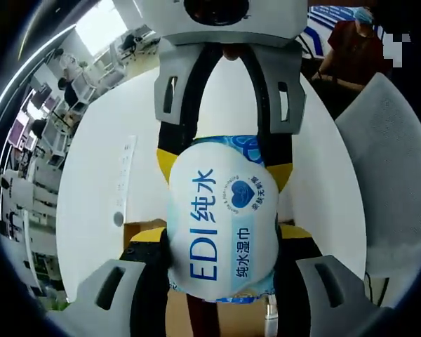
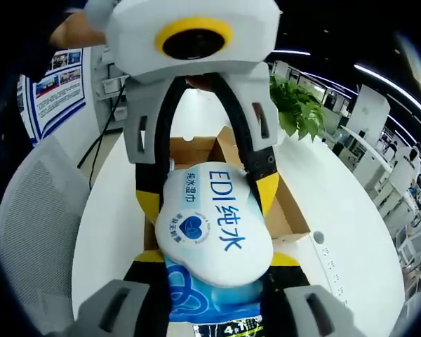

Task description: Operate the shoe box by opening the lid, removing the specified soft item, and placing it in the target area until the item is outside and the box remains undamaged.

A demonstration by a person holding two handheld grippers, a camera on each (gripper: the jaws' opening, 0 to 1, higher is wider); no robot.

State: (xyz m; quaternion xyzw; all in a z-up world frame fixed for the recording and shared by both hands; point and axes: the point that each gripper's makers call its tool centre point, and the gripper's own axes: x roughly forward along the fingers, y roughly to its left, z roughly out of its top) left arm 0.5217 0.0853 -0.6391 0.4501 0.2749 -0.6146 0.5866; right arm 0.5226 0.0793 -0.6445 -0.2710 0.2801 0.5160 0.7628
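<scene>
Both grippers clamp the same soft wipes pack, one from each end, and hold it up in the air over the table. In the left gripper view the left gripper (image 1: 221, 246) rises from the bottom with its yellow-tipped jaws closed on the near end of the pack (image 1: 221, 217), whose white face reads "EDI" in blue letters; the right gripper (image 1: 228, 165) comes down from the top of that view and pinches the far end, its jaws pressed against the wrapper on both sides. In the right gripper view the right gripper (image 2: 214, 263) grips the pack (image 2: 210, 235) near its blue printed end, and the left gripper (image 2: 207, 186) reaches in from above, jaws shut on the white end. Behind and below the pack in this view sits the open cardboard box (image 2: 288, 210), its brown inner walls showing; the pack is lifted clear of it, though whether it hangs directly over the opening or a little nearer the camera is hard to judge through the fisheye. The box stands on a round white table (image 2: 344, 267), which also shows in the left gripper view (image 1: 91, 196). A green plant (image 2: 298, 109) stands beyond the box, and a grey chair back (image 2: 35, 210) is at the table's edge.
</scene>
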